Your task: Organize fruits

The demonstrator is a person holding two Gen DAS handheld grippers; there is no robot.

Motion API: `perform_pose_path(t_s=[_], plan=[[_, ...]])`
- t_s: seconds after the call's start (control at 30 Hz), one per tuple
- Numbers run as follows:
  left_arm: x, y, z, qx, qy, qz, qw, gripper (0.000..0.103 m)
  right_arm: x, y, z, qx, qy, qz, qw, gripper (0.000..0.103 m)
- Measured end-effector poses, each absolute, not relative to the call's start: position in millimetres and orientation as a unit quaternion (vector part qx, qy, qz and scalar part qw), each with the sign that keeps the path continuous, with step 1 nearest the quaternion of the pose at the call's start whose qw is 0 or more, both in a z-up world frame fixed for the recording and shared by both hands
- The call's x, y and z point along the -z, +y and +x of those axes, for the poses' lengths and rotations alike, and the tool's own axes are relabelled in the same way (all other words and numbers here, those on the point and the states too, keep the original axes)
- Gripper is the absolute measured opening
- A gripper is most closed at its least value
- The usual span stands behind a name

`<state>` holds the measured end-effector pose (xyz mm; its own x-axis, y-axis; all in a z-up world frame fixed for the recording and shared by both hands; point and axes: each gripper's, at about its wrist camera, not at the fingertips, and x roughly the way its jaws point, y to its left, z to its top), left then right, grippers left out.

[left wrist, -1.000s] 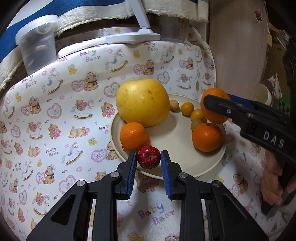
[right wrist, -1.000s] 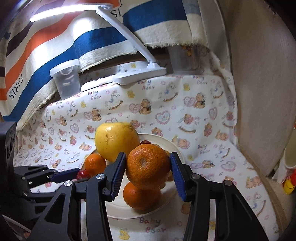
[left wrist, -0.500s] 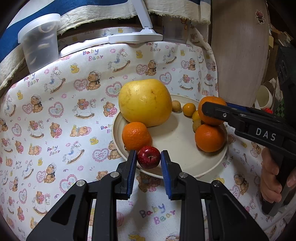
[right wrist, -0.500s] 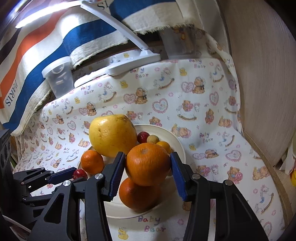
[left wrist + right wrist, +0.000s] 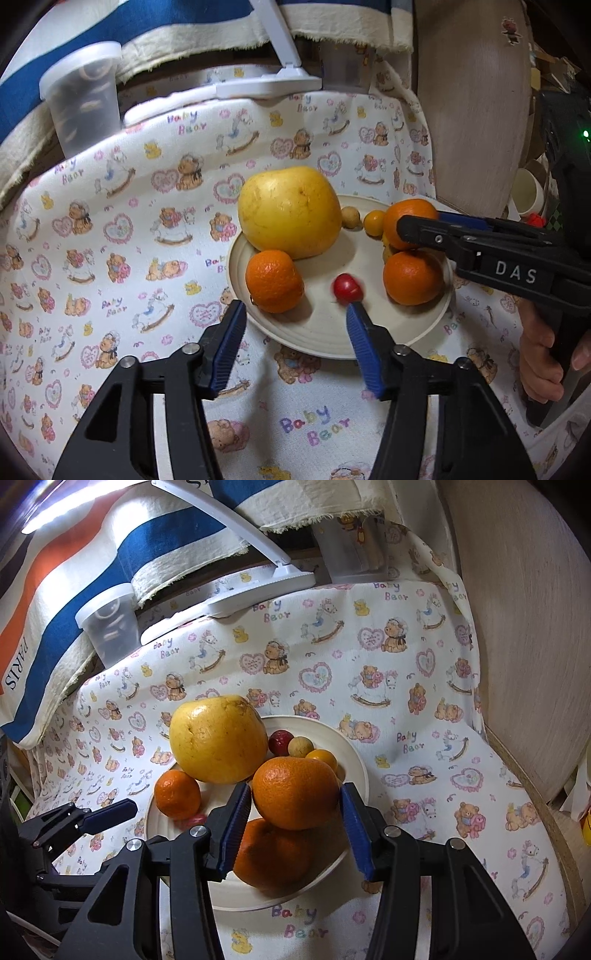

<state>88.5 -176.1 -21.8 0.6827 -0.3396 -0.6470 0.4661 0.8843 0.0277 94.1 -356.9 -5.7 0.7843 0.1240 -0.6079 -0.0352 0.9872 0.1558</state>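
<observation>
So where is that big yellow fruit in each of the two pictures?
Left wrist view: the big yellow fruit sits just above centre, at the back left of the plate.
Right wrist view: it lies left of centre, again at the plate's back left.
Shared landmark: the small orange beside it on the plate, seen in the right wrist view too.
</observation>
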Motion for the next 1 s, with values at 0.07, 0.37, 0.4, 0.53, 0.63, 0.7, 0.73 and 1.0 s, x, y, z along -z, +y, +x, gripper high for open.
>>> perform_pose_path(t_s=[0.07, 0.37, 0.4, 0.53, 0.63, 0.7, 0.73, 1.0], plan=[[19.0, -176.2, 84.4, 0.223, 0.321, 0.096, 0.916, 0.064, 2.9, -354.1, 90.7, -0.041, 0.315, 0.059, 0.946, 0.052], [-2.9, -166.0, 57.4, 0.207, 0.223, 0.091, 0.948, 0.08, -13.8, -344.6, 70.1, -0.035, 0.259, 0.036, 0.965, 0.065], [-6.3, -165.5, 52.6, 0.202, 0.203, 0.094, 0.953, 0.081, -15.6, -345.3, 68.5, -0.037, 0.258, 0.043, 0.964, 0.065], [-23.9, -158.5, 28.4, 0.171, 0.113, 0.094, 0.974, 0.089, -26.1, -344.3, 57.5, -0.038, 0.23, 0.048, 0.971, 0.07], [-34.5, -145.3, 9.9, 0.121, 0.051, 0.063, 0.989, 0.103, -35.0, -342.9, 46.5, -0.037, 0.199, 0.051, 0.978, 0.086], [-39.4, -136.3, 1.6, 0.114, 0.032, 0.056, 0.991, 0.103, -39.2, -342.8, 38.9, -0.031, 0.18, 0.056, 0.982, 0.094], [-41.5, -133.0, -0.5, 0.107, 0.027, 0.058, 0.992, 0.103, -41.0, -342.4, 36.3, -0.028, 0.174, 0.058, 0.983, 0.099], [-37.7, -120.0, 3.2, 0.108, 0.045, 0.052, 0.992, 0.103, -44.7, -331.4, 27.2, -0.004, 0.149, 0.02, 0.989, 0.103]])
